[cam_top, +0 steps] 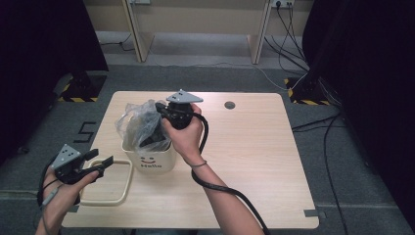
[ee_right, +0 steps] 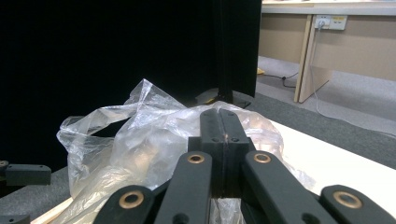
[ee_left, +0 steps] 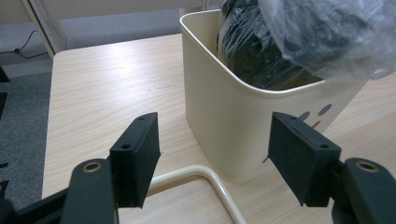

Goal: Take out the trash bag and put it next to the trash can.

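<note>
A light wooden table (cam_top: pixel 254 161) is standing on grey carpet (cam_top: pixel 195 78) at frame centre. Black curtains (cam_top: pixel 44 39) are hanging at upper left and upper right. Beige desk legs (cam_top: pixel 137 29) are rising at top centre. Black cables (cam_top: pixel 288 29) are trailing from a wall socket (cam_top: pixel 282 3) at upper right.

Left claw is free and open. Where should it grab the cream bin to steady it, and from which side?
Grip the bin's near rim wall, coming down from above on the corner facing the left claw. The rim is thin, straight and bare there, so one jaw could slip inside and one outside. Farther along, the plastic bag spills over the rim, where the right claw is shut on it.
</note>
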Motion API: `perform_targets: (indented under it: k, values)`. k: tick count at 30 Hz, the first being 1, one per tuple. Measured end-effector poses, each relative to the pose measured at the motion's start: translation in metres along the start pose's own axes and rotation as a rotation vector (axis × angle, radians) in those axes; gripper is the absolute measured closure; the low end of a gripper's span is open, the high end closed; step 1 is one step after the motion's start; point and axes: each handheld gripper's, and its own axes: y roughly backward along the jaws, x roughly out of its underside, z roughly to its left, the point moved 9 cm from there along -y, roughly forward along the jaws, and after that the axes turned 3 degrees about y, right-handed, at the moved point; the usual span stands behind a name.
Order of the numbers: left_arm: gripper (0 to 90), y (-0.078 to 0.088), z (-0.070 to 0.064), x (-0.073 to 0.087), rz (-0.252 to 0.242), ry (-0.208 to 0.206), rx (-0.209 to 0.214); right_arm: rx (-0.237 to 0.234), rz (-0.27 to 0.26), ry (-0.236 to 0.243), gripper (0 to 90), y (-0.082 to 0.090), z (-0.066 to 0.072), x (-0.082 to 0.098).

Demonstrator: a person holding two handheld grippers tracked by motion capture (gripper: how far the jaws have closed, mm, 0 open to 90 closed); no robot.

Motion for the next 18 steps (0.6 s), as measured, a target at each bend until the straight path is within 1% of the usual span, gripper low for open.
perform_targets:
  k: [11,18]
  values:
    - [33.2,0.001,0.007,0.009,0.015,0.012,-0.016,0.003,-0.037,0.008,90.0,0.004,0.001,-0.007]
    - [33.2,0.002,0.011,0.012,0.016,0.017,-0.022,0.007,-0.057,0.011,90.0,0.006,0.002,-0.011]
